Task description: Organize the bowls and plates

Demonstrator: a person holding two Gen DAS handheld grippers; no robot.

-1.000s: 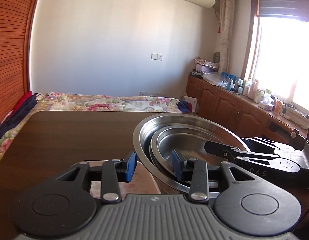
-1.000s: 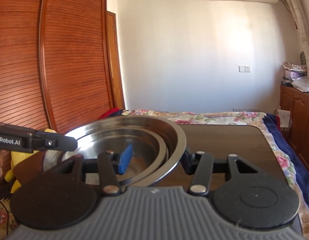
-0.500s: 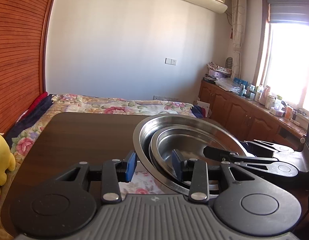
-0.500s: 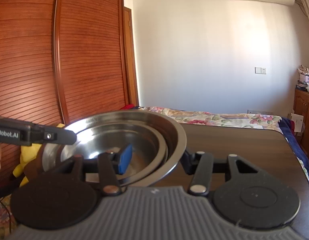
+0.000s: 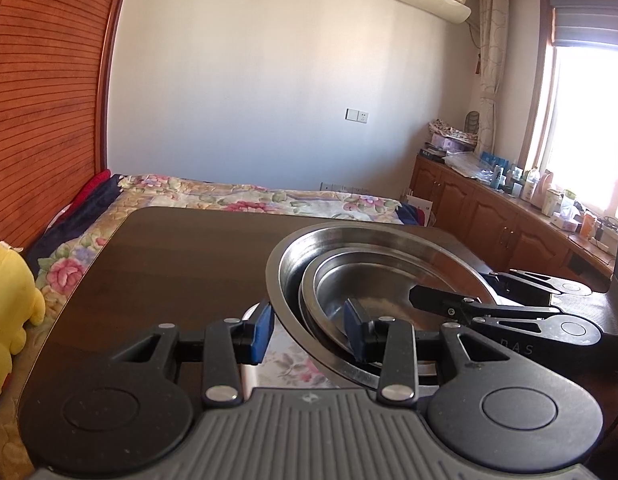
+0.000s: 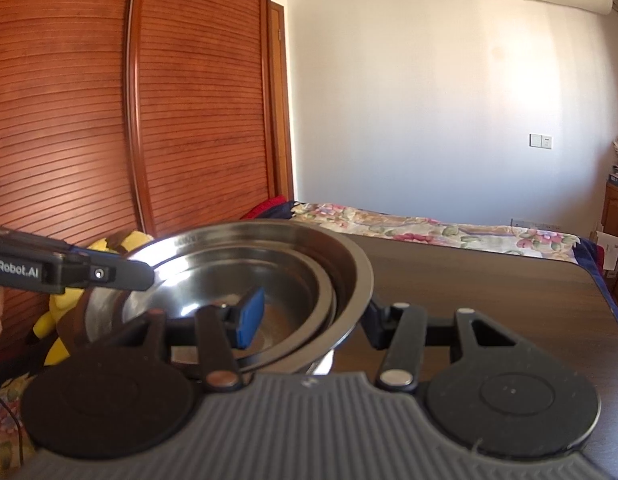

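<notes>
Gripping opposite rims, both grippers are clamped on the nested steel bowls point(image 5: 373, 276), held above the dark table point(image 5: 181, 256): left gripper point(image 5: 309, 332) on the near-left rim, right gripper point(image 6: 309, 316) opposite. Versus earlier, the background has shifted sideways; the grip is unchanged. "enRobot.AI" is readable; "DAS" possibly.
</notes>
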